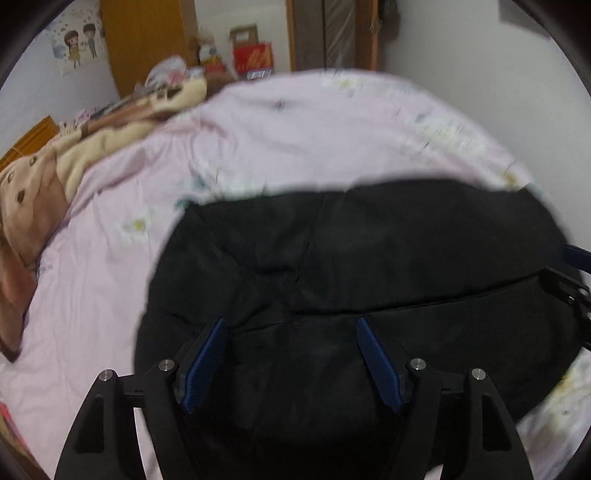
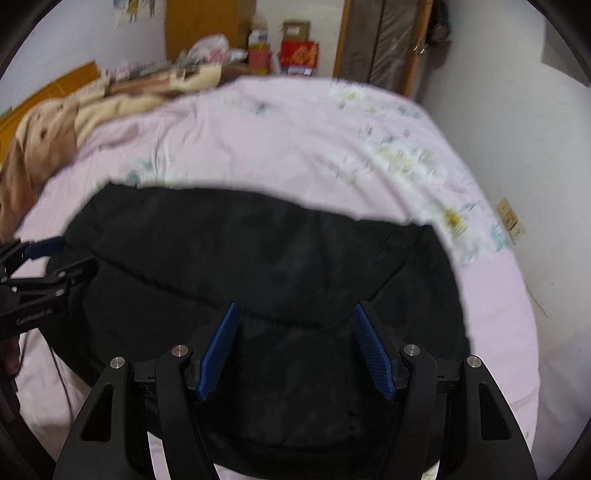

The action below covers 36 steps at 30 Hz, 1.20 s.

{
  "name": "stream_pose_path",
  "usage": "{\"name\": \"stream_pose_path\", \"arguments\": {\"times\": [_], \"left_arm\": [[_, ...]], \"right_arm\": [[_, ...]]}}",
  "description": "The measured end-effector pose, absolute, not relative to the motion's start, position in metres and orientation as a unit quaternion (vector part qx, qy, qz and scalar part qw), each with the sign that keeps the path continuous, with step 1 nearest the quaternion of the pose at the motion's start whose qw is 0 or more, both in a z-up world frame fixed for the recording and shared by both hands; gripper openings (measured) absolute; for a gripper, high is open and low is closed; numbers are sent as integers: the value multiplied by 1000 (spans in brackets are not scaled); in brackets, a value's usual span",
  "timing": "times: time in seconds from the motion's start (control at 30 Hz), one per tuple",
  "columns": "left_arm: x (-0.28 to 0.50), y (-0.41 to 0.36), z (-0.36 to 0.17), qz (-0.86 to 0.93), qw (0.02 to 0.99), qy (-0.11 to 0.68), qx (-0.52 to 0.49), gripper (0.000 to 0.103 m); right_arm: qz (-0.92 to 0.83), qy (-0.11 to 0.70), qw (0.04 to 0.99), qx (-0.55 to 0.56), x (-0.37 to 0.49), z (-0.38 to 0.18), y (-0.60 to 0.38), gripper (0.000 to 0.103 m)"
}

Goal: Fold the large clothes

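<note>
My left gripper (image 1: 290,321) points forward and down over the near part of the black garment (image 1: 369,266), its blue pads (image 1: 207,354) spread wide with nothing between them but the fabric lying below; I cannot tell whether the tips touch the cloth. My right gripper (image 2: 293,310) sits in the same attitude beside it, fingers (image 2: 369,350) equally wide apart and gripping nothing. In the right wrist view the left tool shows at the left edge, just over the garment's left side.

The garment is a large dark piece, lying bunched in broad soft folds, with a seam or fold line running across its middle. It rests on the pink bedsheet (image 1: 295,129) near the bed's front edge, reaching toward the right edge of the bed by the white wall (image 2: 517,147).

Along the bed's left edge lies a tan and cream blanket (image 1: 48,173). Past the far edge stand a red box (image 2: 299,53) and a wooden door frame (image 1: 291,33).
</note>
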<state>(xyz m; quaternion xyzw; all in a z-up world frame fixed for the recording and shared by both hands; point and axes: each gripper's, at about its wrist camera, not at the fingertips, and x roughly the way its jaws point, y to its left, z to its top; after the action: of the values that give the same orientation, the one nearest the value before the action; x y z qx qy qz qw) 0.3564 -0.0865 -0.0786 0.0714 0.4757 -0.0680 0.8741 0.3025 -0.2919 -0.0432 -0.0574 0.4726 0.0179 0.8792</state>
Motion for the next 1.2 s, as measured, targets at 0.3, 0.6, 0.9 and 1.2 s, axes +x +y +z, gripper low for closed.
{"name": "stream_pose_path", "arguments": {"times": [0.3, 0.6, 0.9, 1.2], "left_arm": [[385, -87, -140, -54, 851, 520, 43, 74], [388, -73, -119, -75, 846, 527, 23, 74], [379, -21, -97, -28, 863, 503, 40, 73], [395, -27, -147, -29, 845, 532, 49, 75]], "right_arm": [[-4, 526, 850, -20, 328, -123, -309, 66], [17, 535, 844, -21, 330, -109, -311, 66], [-59, 496, 865, -56, 288, -65, -363, 66], [-53, 528, 848, -7, 305, -130, -375, 69]]}}
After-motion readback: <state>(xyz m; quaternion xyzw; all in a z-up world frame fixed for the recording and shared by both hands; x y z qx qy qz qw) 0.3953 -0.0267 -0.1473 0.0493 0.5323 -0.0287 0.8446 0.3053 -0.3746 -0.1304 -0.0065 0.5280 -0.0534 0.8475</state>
